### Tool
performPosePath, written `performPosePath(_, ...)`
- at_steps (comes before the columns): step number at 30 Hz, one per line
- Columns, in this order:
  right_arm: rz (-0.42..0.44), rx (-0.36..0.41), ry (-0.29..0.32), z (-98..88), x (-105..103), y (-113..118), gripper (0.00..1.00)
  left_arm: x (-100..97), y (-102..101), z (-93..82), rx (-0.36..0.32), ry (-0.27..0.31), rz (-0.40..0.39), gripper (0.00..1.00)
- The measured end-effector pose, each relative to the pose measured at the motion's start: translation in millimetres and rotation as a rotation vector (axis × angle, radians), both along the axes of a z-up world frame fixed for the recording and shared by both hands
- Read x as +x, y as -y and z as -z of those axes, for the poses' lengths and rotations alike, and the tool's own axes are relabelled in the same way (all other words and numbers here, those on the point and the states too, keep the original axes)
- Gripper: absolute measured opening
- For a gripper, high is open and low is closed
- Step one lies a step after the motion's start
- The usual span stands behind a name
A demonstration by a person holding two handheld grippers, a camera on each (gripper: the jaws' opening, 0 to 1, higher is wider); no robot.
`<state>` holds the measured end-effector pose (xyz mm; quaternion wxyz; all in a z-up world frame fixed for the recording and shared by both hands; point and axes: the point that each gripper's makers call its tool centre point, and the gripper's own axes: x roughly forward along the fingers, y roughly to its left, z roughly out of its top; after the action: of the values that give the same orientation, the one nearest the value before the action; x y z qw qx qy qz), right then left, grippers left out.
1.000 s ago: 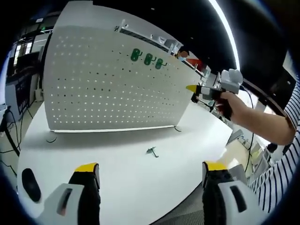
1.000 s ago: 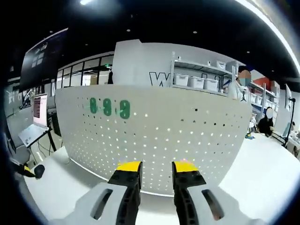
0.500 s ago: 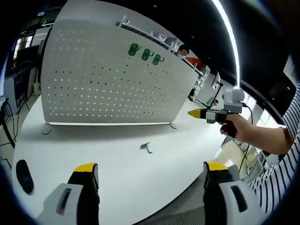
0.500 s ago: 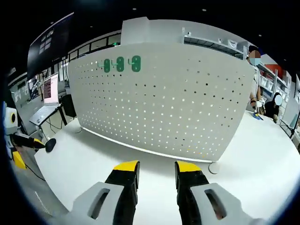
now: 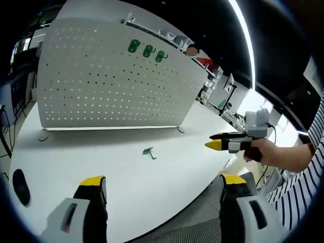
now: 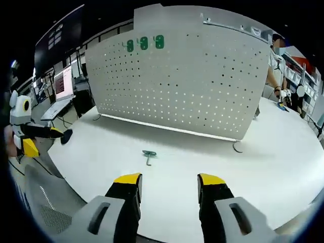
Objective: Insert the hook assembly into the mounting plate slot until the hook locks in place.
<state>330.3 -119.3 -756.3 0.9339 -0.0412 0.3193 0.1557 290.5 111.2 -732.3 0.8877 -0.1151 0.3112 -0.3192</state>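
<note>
A white pegboard mounting plate (image 5: 101,81) (image 6: 177,86) stands upright on the white table (image 5: 116,177) (image 6: 263,167). Three green hooks (image 5: 147,50) (image 6: 144,44) hang near its top. A small loose hook assembly (image 5: 149,152) (image 6: 149,156) lies flat on the table in front of the board. My left gripper (image 5: 163,182) is open wide, low over the table's near edge, well short of the hook. My right gripper (image 6: 169,179) is open with nothing in it, also back from the hook. It appears in the left gripper view at the right (image 5: 218,141), held by a hand.
A black oval object (image 5: 19,185) (image 6: 66,135) lies near the table's left end. The left gripper (image 6: 30,140) enters the right gripper view from the left. A lit screen (image 6: 63,83) stands left of the board, and a person (image 6: 276,61) beyond its right end.
The right gripper has come down and away from the pegboard to table height, and its jaws stand a little wider. Both views have drawn back, and the loose hook now lies in the right gripper view.
</note>
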Motion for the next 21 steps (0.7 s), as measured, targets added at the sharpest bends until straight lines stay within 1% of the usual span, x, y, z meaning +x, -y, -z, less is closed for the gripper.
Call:
performPosePath(1,0.002,0.018,-0.001,0.3,-3.9,-1.9,0.45,-0.8,-0.2,0.7,0.006,0.002,0.002,0.95)
performPosePath(2,0.011,0.069,0.009,-2.4,-7.8,-7.1,0.46,-1.7,-0.4,1.5,0.011,0.004,0.004,0.94)
performPosePath(3,0.013,0.076,0.02,-4.2,-9.8,-7.3,0.47,-2.3,-0.2,2.0,0.013,0.002,0.007,0.94)
performPosePath(5,0.01,0.071,0.023,-4.7,-16.6,-8.4,0.48,-5.6,1.7,4.4,0.02,-0.011,0.021,0.94)
performPosePath(9,0.021,0.095,-0.004,3.0,-28.4,-11.7,0.52,-11.7,6.9,10.0,0.065,-0.014,0.066,0.95)
performPosePath(10,0.024,0.102,-0.012,4.5,-31.7,-12.3,0.52,-12.3,8.1,10.6,0.065,-0.015,0.071,0.95)
performPosePath(11,0.03,0.125,-0.012,4.7,-36.3,-15.2,0.53,-12.7,9.3,10.5,0.061,-0.015,0.075,0.95)
performPosePath(13,0.025,0.133,-0.01,5.3,-41.9,-17.9,0.53,-13.4,11.9,10.3,0.048,-0.019,0.083,0.95)
performPosePath(16,0.018,0.131,-0.02,9.0,-49.5,-19.8,0.55,-14.3,14.2,13.4,0.067,-0.022,0.103,0.94)
performPosePath(17,0.023,0.144,-0.042,12.5,-53.3,-20.6,0.56,-13.9,14.6,14.6,0.073,-0.023,0.109,0.94)
performPosePath(19,0.024,0.149,-0.054,16.1,-57.2,-20.7,0.57,-12.4,15.4,16.7,0.078,-0.026,0.116,0.94)
performPosePath(21,0.022,0.145,-0.059,17.5,-60.8,-20.8,0.57,-10.6,16.8,19.6,0.08,-0.039,0.123,0.95)
